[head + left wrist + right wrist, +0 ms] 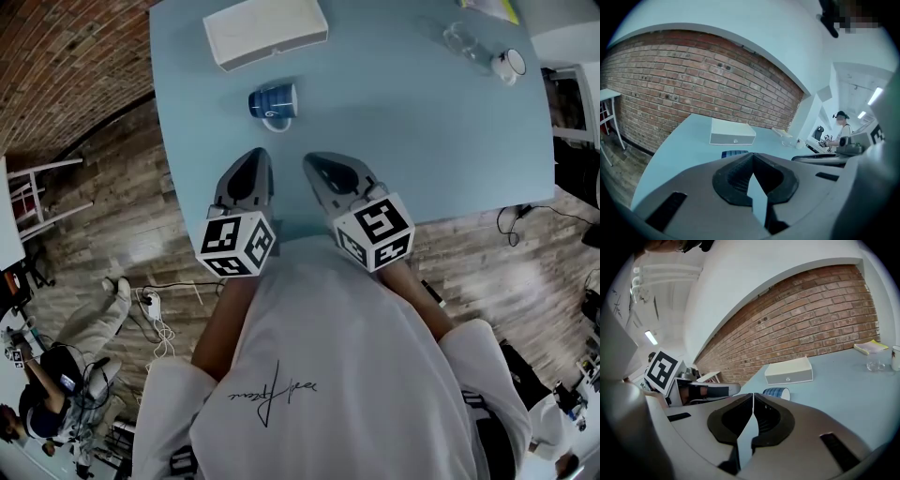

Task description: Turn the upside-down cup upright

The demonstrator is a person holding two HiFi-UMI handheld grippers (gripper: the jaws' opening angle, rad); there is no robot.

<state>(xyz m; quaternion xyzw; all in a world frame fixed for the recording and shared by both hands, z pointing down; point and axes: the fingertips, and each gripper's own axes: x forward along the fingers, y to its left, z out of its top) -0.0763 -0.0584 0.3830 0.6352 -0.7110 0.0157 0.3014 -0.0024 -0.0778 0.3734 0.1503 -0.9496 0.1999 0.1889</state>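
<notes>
Just one cup (pixel 273 103) sits beyond left gripper (pixel 260 157) and right gripper (pixel 314 164), jaws closed empty.

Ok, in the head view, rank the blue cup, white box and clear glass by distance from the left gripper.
1. Blue cup, just ahead of the left gripper.
2. White box, behind the cup.
3. Clear glass, far right.

Left gripper (pixel 752 157) jaws closed tip to tip, nothing between. Blue cup (pixel 735 153) peeks just past them on light-blue table (pixel 679 140); white box (pixel 732 133) beyond, brick wall (pixel 693 79) behind.
</notes>
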